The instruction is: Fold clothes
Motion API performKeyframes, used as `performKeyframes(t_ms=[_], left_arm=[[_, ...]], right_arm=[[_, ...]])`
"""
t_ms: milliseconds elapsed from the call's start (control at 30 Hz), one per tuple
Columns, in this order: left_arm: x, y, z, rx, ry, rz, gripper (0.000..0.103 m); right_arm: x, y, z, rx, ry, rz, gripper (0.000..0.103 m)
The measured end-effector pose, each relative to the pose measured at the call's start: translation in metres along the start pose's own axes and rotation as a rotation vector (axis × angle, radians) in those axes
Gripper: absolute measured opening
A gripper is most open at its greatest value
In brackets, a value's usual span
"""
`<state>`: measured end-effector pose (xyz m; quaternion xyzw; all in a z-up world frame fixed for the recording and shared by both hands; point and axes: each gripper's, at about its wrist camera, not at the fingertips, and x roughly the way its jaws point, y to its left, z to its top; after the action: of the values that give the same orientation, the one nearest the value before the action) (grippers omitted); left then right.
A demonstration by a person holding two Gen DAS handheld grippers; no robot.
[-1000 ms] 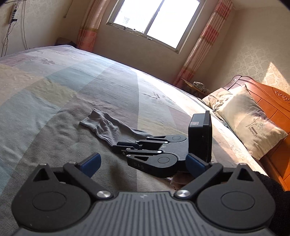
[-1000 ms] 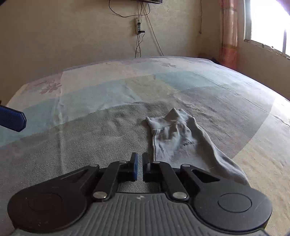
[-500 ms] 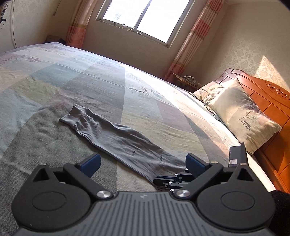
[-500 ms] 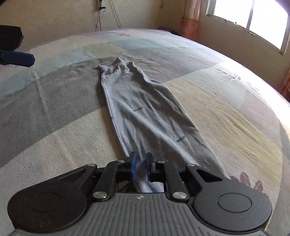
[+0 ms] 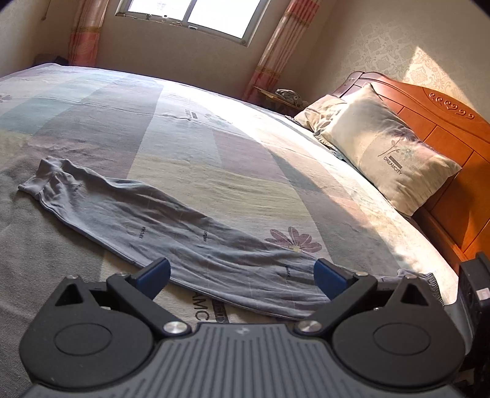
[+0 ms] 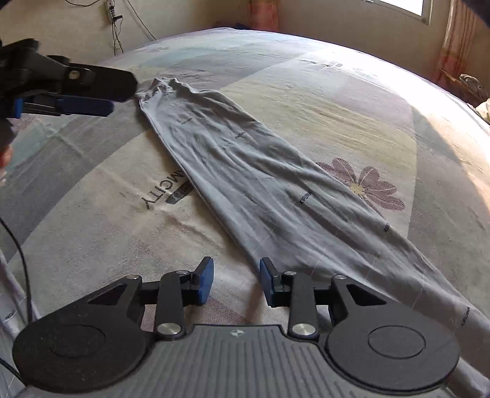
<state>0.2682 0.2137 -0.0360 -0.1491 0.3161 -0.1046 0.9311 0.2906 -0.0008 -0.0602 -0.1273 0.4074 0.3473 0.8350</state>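
A: Where is the garment?

B: The grey garment [image 5: 171, 226] lies stretched out long and flat on the bed [image 5: 214, 159], running slantwise over the patchwork bedspread. Its narrow end with the cuffs points toward the far side of the bed, and the wide end with the stitched hem lies close to the near edge, beside a printed flower [image 5: 292, 240].

A: And the left gripper?

B: The left gripper [image 5: 242, 274] hovers low over the wide part of the garment with its jaws spread far apart. The cloth lies beneath them, and the blue pads [image 5: 154, 272] press on nothing. From the right wrist view it shows at the upper left, near the cuffed end.

A: The right gripper?

B: The right gripper [image 6: 235, 283] is just at the near edge of the garment [image 6: 266, 183]. Its jaws are opening, and only bare bedspread shows in the gap. The cloth's edge runs in under the right-hand finger; whether it touches I cannot tell.

A: Anything else around?

B: Two pillows [image 5: 382, 150] lean on a wooden headboard [image 5: 444, 122] at the right. A window [image 5: 190, 12] with striped curtains [image 5: 269, 52] stands behind the bed. Cables [image 6: 116, 21] hang on the wall in the right wrist view. The bedspread carries large printed letters [image 6: 159, 196] beside the garment.
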Motion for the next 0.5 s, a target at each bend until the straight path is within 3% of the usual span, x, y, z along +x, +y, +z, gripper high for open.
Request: performKeyframes(t_ms=[67, 200, 300, 500], left_arm=[[0.013, -0.021, -0.006, 0.056, 0.026, -0.012, 0.099], [0.033, -0.055, -0.019, 0.175, 0.06, -0.016, 0.099], [0.044, -0.07, -0.026, 0.209, 0.084, -0.012, 0.099], [0.062, -0.089, -0.041, 0.272, 0.15, -0.016, 0.099]], right_arm=[[-0.029, -0.004, -0.018, 0.012, -0.027, -0.024, 0.04], [-0.07, -0.035, -0.052, 0.085, -0.048, -0.193, 0.044], [-0.089, -0.064, -0.076, 0.161, -0.054, -0.299, 0.044], [-0.075, -0.055, -0.086, -0.034, -0.059, -0.361, 0.048]])
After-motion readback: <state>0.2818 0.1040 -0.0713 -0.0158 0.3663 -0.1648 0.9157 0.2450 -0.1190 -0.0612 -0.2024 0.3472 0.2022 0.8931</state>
